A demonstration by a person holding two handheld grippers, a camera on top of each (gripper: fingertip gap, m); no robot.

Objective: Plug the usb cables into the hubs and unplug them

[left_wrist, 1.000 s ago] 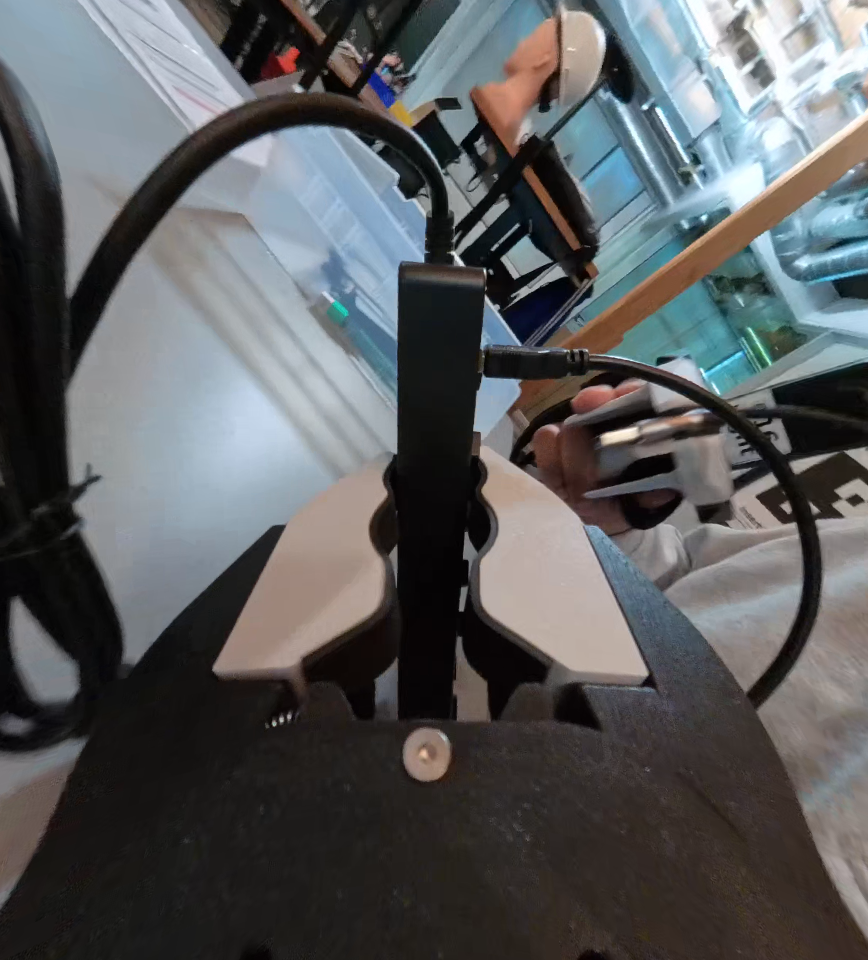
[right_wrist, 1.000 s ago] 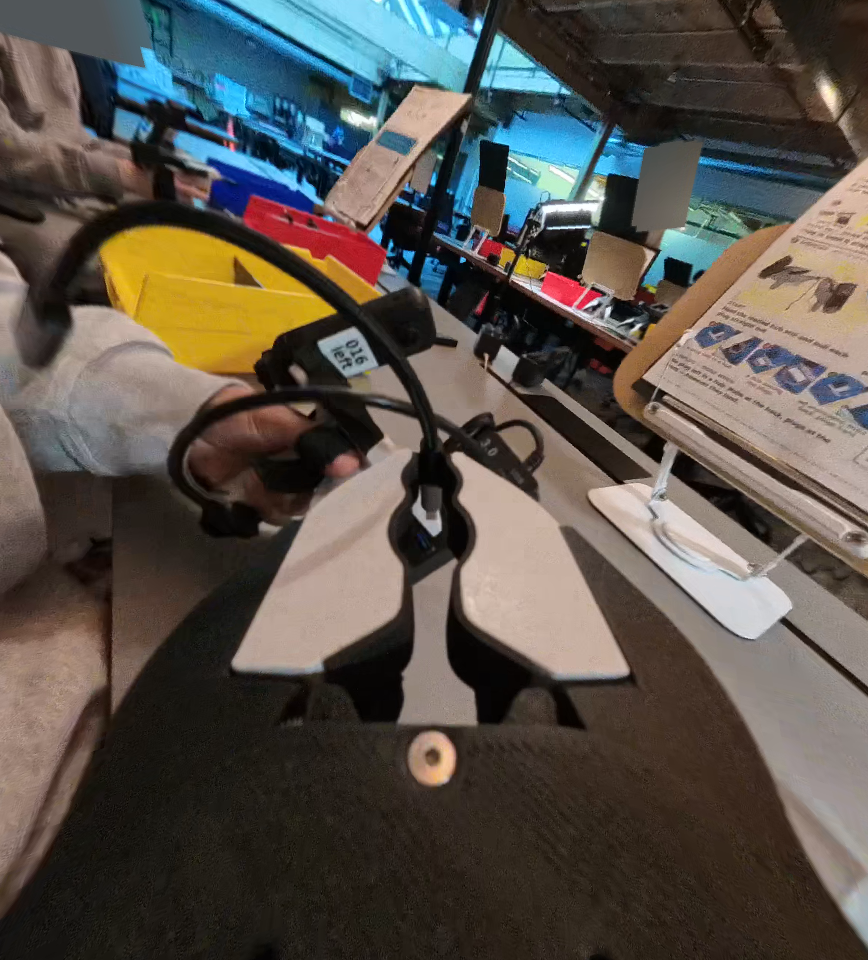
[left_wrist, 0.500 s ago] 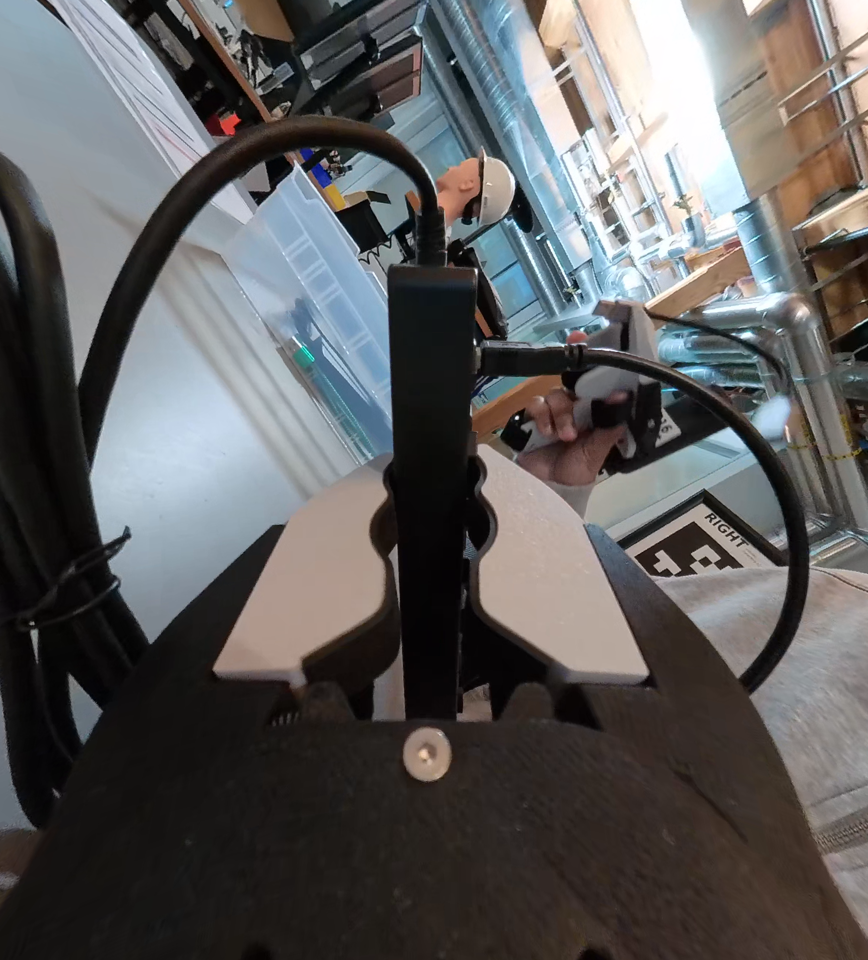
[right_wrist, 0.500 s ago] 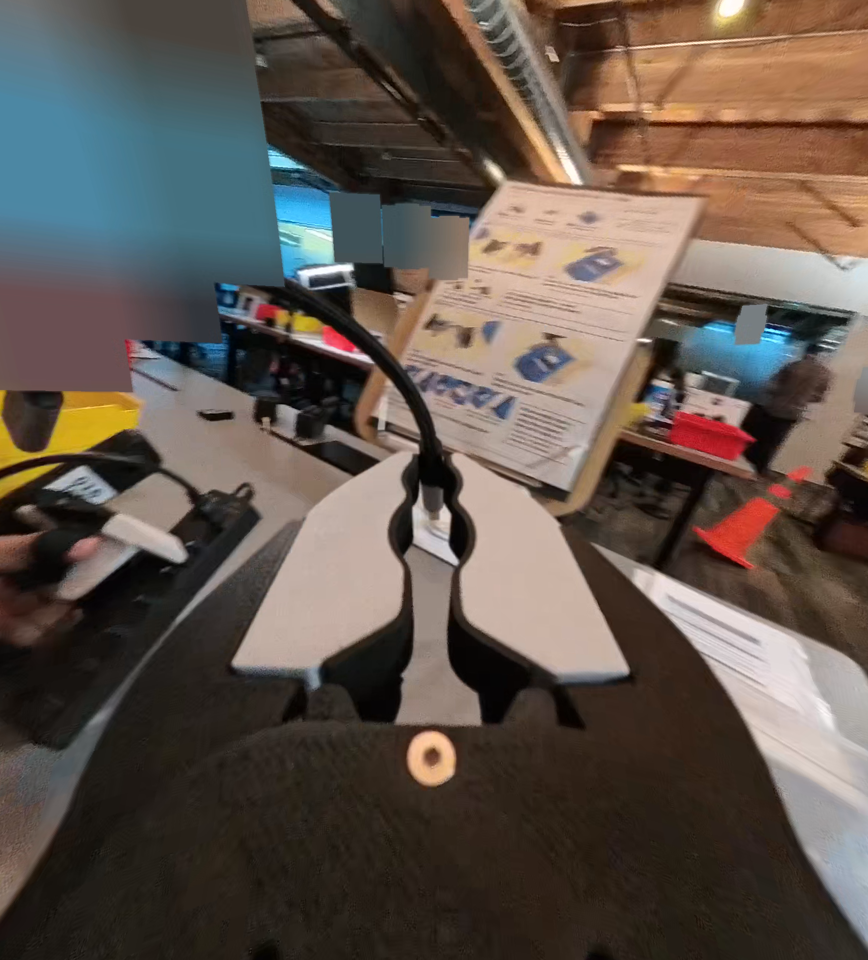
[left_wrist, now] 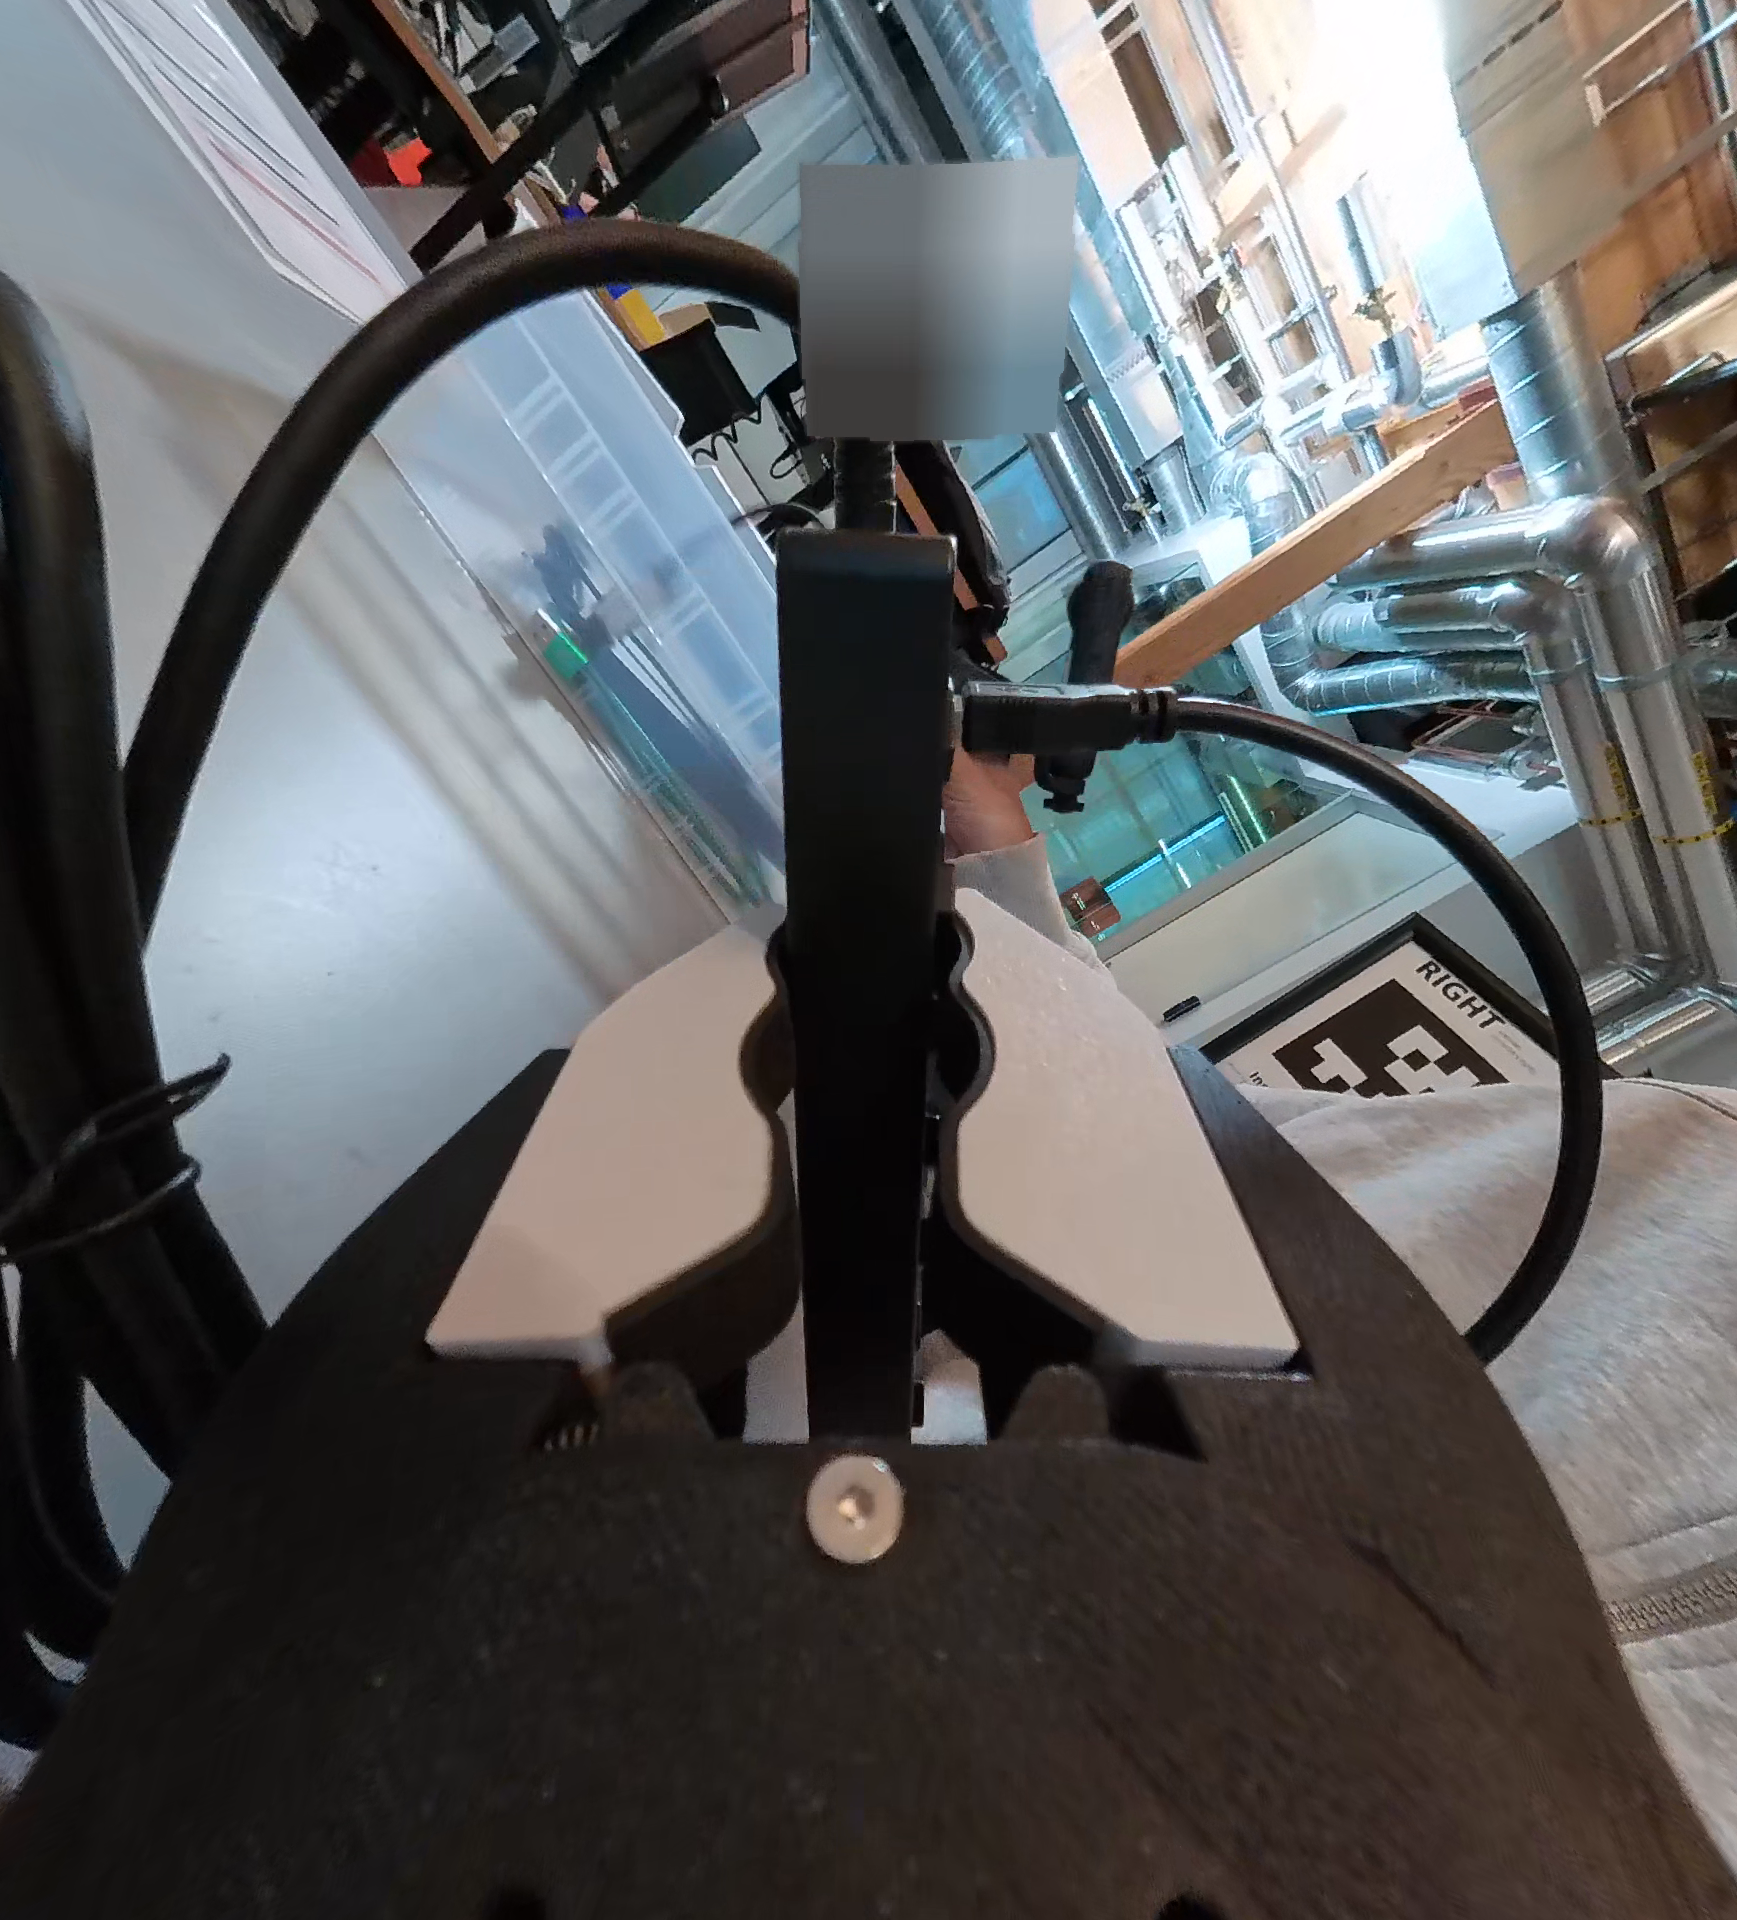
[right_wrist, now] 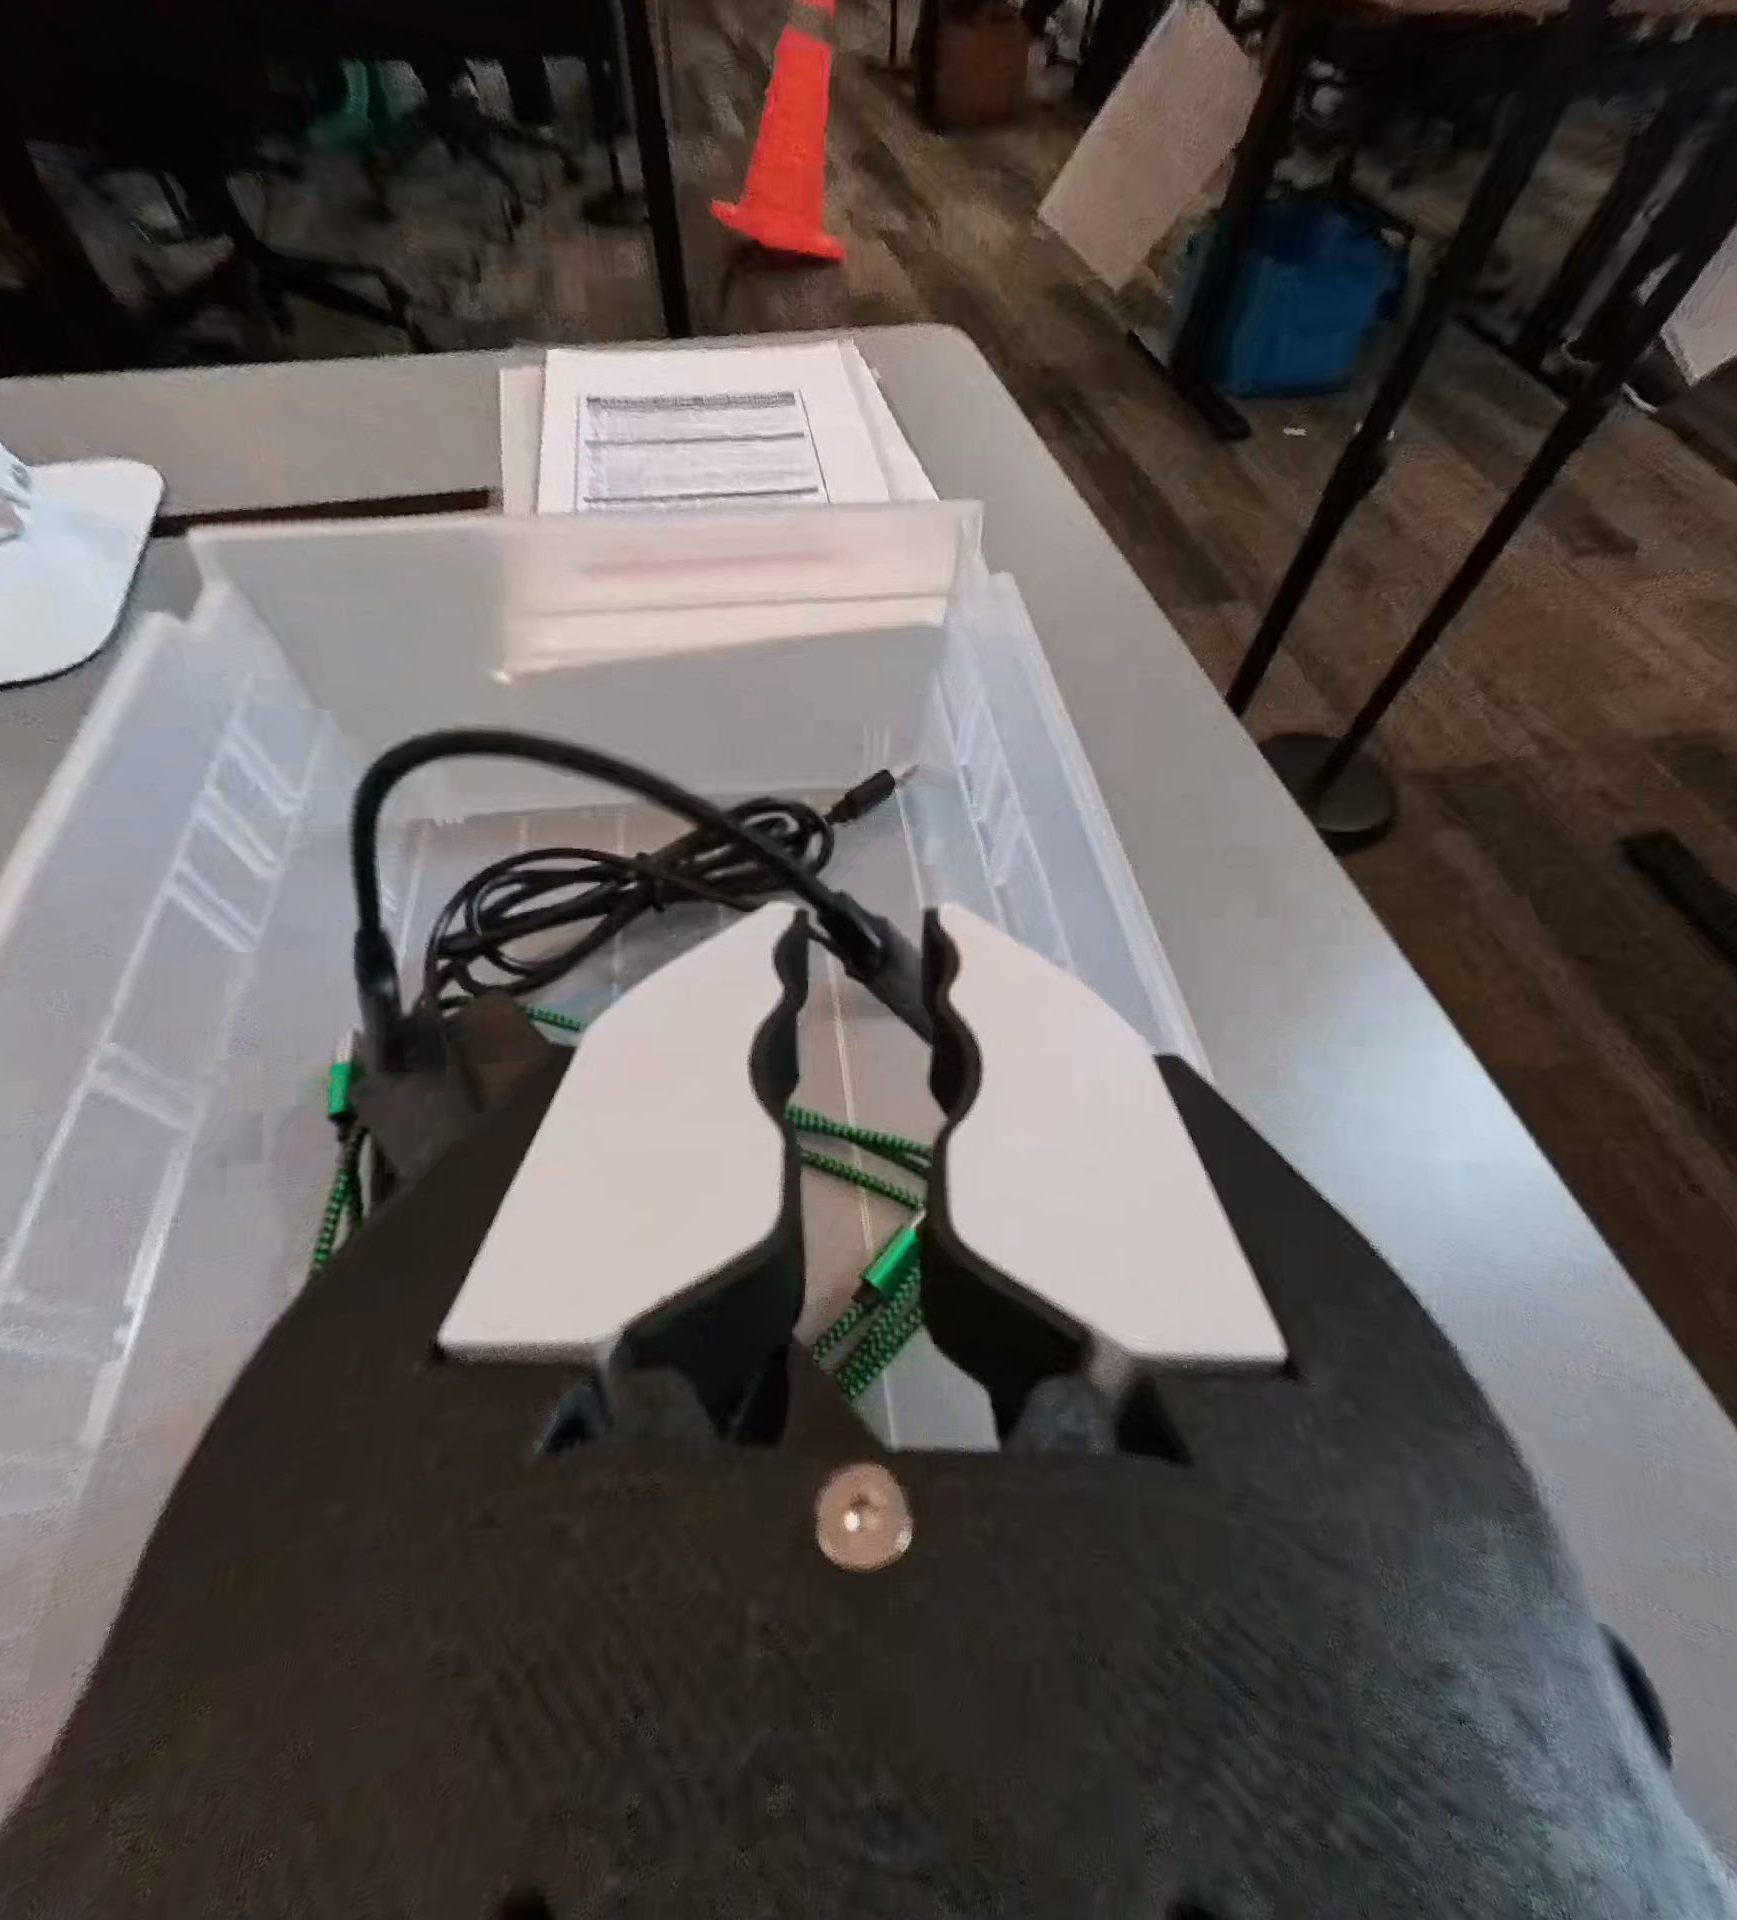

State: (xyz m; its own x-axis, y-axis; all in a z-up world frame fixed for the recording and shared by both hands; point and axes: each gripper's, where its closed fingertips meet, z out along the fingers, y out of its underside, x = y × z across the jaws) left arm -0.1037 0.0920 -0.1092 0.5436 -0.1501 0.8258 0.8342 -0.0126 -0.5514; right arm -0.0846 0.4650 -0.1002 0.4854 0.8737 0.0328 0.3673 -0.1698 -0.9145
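My left gripper is shut on a black USB hub that stands upright between the fingers. A thin black USB cable is plugged into the hub's right side and loops down to the right. The hub's thick black lead arcs off to the left. My right gripper is open and empty over a clear plastic bin. A short thick black cable lies in the bin, one end passing between my fingertips. A coiled thin black cable and green braided cables lie there too.
A tied bundle of black cable hangs at the left. A grey sleeve lies at the right. Behind the bin are a stack of papers and a white stand base. The table's edge runs along the right; an orange cone stands on the floor. My hands' fingertips stand some 40 cm from each other.
My right gripper swung away from the hub to above the bin and opened, letting go of the short black cable. My left gripper kept its hold on the hub.
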